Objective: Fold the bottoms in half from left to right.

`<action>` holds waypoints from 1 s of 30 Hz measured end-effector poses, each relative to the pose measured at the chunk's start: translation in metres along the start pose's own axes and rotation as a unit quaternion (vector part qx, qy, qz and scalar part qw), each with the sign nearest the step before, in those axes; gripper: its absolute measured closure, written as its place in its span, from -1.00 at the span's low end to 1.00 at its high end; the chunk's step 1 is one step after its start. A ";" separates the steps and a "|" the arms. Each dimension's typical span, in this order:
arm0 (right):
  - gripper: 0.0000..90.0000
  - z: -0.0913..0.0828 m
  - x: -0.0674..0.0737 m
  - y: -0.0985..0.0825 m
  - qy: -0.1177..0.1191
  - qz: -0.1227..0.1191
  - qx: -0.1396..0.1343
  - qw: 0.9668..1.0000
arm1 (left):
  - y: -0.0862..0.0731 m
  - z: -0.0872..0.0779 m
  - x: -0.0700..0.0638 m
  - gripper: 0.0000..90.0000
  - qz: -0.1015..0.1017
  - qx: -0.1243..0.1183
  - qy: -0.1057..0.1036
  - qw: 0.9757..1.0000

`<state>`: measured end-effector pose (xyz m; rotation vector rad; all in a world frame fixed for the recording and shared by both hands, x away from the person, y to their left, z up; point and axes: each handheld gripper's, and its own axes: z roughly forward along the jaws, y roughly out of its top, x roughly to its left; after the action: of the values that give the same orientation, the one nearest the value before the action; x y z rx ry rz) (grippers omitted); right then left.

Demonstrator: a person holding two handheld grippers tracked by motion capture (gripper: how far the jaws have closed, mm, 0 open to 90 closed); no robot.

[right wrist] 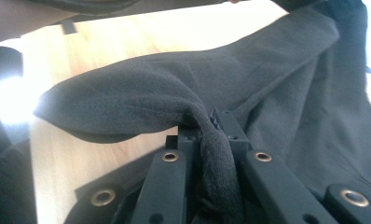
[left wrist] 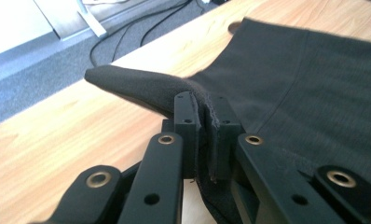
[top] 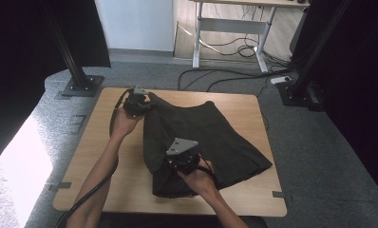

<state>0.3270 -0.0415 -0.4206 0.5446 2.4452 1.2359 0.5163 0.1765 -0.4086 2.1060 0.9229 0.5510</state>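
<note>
A dark grey garment (top: 211, 137) that looks like a skirt lies spread on the wooden table (top: 106, 161), partly folded over itself. My left gripper (top: 148, 107) holds its far left corner, lifted a little off the table. In the left gripper view the jaws are shut on a fold of the cloth (left wrist: 207, 109), and a flap (left wrist: 132, 84) sticks out to the left. My right gripper (top: 177, 164) is near the front, shut on the garment's near edge. In the right gripper view the cloth (right wrist: 211, 140) is bunched between the jaws and drapes away (right wrist: 141, 98).
Black stand bases sit on the grey floor at the table's far left (top: 82, 85) and far right (top: 296, 92). Cables (top: 225, 76) trail on the floor behind the table. A white desk frame (top: 234, 28) stands farther back.
</note>
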 end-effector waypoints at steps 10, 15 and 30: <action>0.84 -0.039 -0.037 -0.030 -0.057 0.041 0.007 0.998 | 0.026 0.028 -0.032 0.87 0.021 -0.022 -0.003 1.000; 0.84 -0.058 -0.048 -0.039 -0.075 0.054 0.002 0.996 | 0.046 0.037 -0.049 0.87 0.035 -0.033 -0.005 0.999; 0.84 -0.117 -0.079 -0.065 -0.132 0.089 -0.004 0.987 | 0.098 0.073 -0.099 0.91 0.073 -0.063 -0.029 0.995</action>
<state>0.3291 -0.1954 -0.3978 0.8810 2.2063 1.1562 0.5406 0.0231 -0.3858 2.0742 0.6888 0.6034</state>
